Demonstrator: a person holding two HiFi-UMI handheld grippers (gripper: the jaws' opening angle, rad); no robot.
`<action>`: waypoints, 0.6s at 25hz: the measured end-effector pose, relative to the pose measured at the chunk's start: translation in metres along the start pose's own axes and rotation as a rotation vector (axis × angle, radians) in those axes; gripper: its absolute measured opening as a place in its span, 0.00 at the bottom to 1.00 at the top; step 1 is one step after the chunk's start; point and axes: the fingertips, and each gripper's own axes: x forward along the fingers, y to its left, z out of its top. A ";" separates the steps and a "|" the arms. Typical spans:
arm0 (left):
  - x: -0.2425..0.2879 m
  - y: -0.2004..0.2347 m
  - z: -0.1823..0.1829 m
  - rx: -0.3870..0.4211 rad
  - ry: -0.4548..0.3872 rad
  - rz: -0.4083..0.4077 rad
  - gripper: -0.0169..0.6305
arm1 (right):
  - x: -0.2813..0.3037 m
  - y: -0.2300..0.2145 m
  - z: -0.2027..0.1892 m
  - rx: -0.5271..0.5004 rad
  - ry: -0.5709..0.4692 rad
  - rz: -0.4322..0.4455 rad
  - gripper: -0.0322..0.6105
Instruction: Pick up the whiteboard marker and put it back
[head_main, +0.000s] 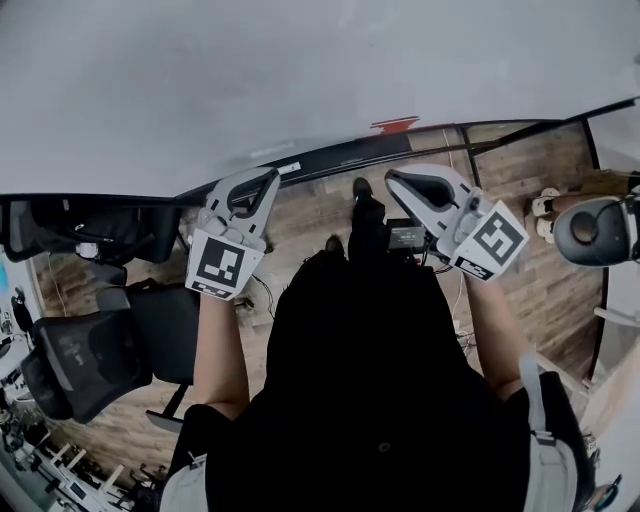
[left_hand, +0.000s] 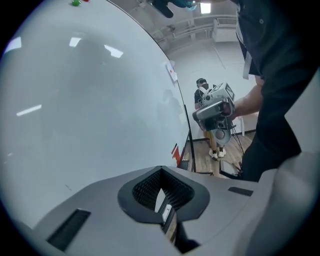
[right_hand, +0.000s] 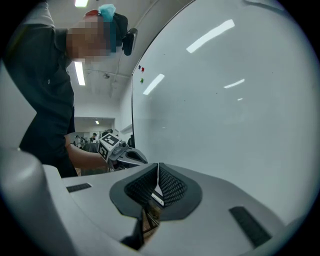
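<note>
No whiteboard marker shows in any view. The whiteboard (head_main: 250, 80) fills the space ahead, with its dark tray ledge (head_main: 330, 160) along the bottom edge. My left gripper (head_main: 272, 180) is held up in front of the board. Its jaws are shut tip to tip with nothing between them in the left gripper view (left_hand: 161, 170). My right gripper (head_main: 392, 178) hovers level beside it, also shut and empty (right_hand: 158, 166). Each gripper appears in the other's view: the right gripper (left_hand: 215, 107) and the left gripper (right_hand: 122, 152).
A small red piece (head_main: 395, 125) sits at the board's lower edge. Red and green magnets (right_hand: 141, 75) stick high on the board. Black office chairs (head_main: 90, 350) stand at the left on the wooden floor. Black equipment (head_main: 385, 235) stands below the board, and a person (left_hand: 202, 90) stands far off.
</note>
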 end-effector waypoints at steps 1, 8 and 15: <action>-0.007 0.003 0.006 -0.022 -0.020 0.011 0.05 | 0.001 0.002 0.002 -0.007 0.001 0.008 0.08; -0.040 0.010 0.039 -0.333 -0.211 -0.004 0.05 | 0.010 0.004 0.006 -0.011 -0.012 0.030 0.08; -0.036 -0.015 0.035 -0.475 -0.285 -0.082 0.04 | 0.014 0.008 -0.002 0.006 -0.002 0.050 0.08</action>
